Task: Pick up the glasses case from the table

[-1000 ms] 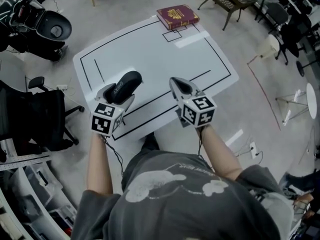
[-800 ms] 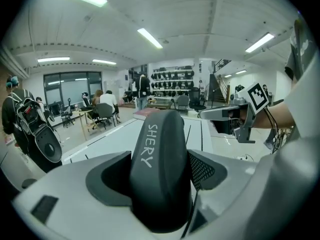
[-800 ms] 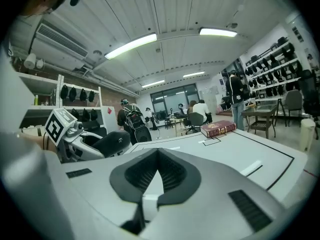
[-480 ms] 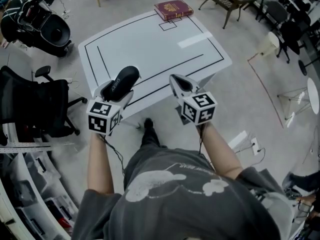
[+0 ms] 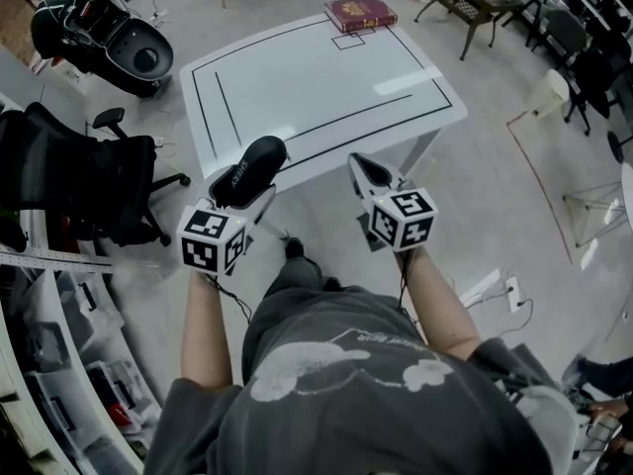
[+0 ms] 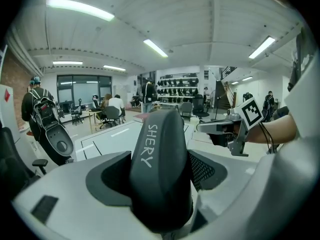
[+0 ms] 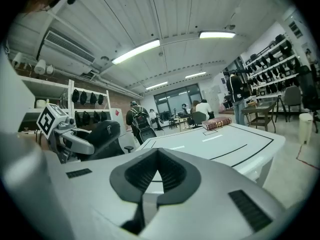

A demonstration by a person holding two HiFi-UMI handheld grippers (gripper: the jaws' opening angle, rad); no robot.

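Done: we hold the glasses case (image 5: 252,164) off the bench (image 5: 316,77), clamped across its middle by the left gripper's (image 5: 243,190) wide-set fingers.
Right gripper (image 5: 364,169): fingers together, empty.
Left: nothing, as we judge it; the pick looks complete.
Room: bench edge ahead, office chair (image 5: 89,181) on our left, open floor to the right.

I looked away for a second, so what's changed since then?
The left gripper and right gripper have drawn back from over the table to past its near edge. Unchanged: left jaws clamped on the case, right jaws shut and empty, book at the table's far edge.
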